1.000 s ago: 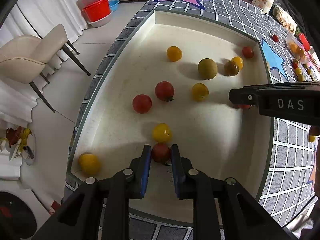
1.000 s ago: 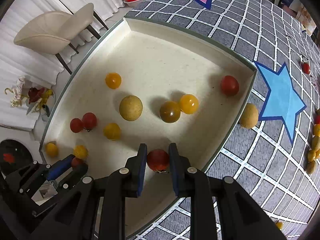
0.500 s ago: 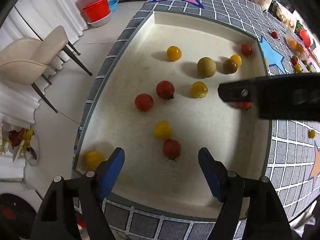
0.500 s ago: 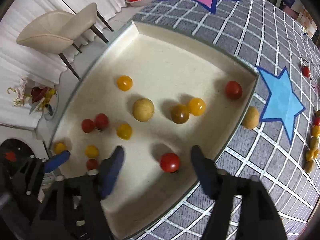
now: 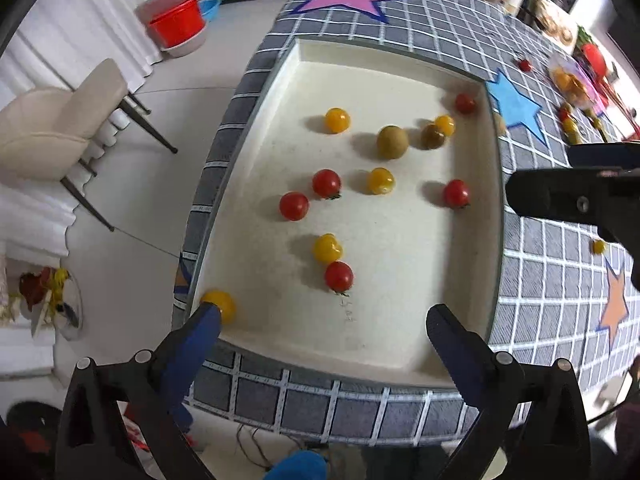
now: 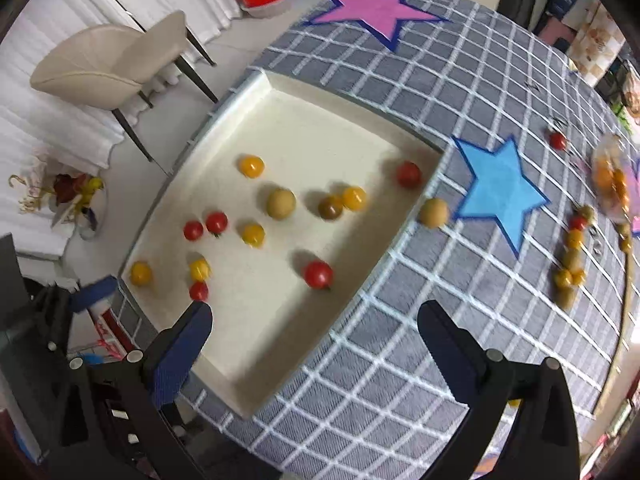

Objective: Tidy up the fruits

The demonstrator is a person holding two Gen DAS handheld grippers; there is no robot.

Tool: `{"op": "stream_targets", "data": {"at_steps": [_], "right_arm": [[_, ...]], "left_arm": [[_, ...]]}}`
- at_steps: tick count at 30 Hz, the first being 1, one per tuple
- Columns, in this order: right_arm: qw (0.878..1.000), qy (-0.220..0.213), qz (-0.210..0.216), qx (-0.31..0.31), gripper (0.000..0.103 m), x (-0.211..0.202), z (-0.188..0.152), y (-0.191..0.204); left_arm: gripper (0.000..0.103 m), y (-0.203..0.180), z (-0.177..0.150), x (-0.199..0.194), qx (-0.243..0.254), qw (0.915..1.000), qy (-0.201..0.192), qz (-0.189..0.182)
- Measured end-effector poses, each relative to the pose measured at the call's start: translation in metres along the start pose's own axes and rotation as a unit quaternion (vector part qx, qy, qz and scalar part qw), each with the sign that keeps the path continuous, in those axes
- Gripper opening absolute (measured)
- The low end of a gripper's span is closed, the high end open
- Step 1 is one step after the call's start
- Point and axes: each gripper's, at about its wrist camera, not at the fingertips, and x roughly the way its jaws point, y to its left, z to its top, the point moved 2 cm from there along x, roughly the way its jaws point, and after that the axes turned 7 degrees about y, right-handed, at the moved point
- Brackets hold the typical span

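A cream tray [image 5: 400, 364] [image 6: 256, 400] on the grid tablecloth holds several red and yellow tomatoes and a brownish round fruit [image 5: 392, 142] [image 6: 281, 203]. My left gripper [image 5: 320, 328] is open and empty above the tray's near edge, behind a red tomato [image 5: 339, 276]. My right gripper [image 6: 314, 320] is open and empty above the tray's near corner, behind another red tomato [image 6: 318, 274], which also shows in the left wrist view [image 5: 456, 193]. A brownish fruit [image 6: 433, 212] lies on the cloth just outside the tray.
More small fruits [image 6: 572, 256] lie in a line on the cloth at the right, beside a bag of fruit [image 6: 610, 184]. A blue star [image 6: 500, 192] and a pink star [image 6: 380, 10] mark the cloth. A beige chair [image 6: 108, 64] stands left of the table.
Both grippers opened, each let go of its red tomato in the tray, and drew back and up from the tray.
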Motion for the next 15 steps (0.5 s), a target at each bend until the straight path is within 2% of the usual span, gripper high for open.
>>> {"op": "stream_targets", "data": {"at_steps": [6, 10, 15], "right_arm": [[1.0, 0.011, -0.024, -0.003, 0.103, -0.016, -0.018, -0.009], [0.999, 0.023, -0.038, -0.013, 0.103, -0.025, -0.033, -0.01], [0.999, 0.024, -0.035, -0.003, 0.103, -0.031, -0.04, -0.008]], "left_arm": [[0.103, -0.012, 0.003, -0.024, 0.06, 0.9981, 0.0, -0.016], [0.103, -0.024, 0.007, -0.036, 0.104, 0.9944, 0.007, -0.012], [0.103, -0.034, 0.012, -0.043, 0.134, 0.9909, 0.017, -0.004]]}}
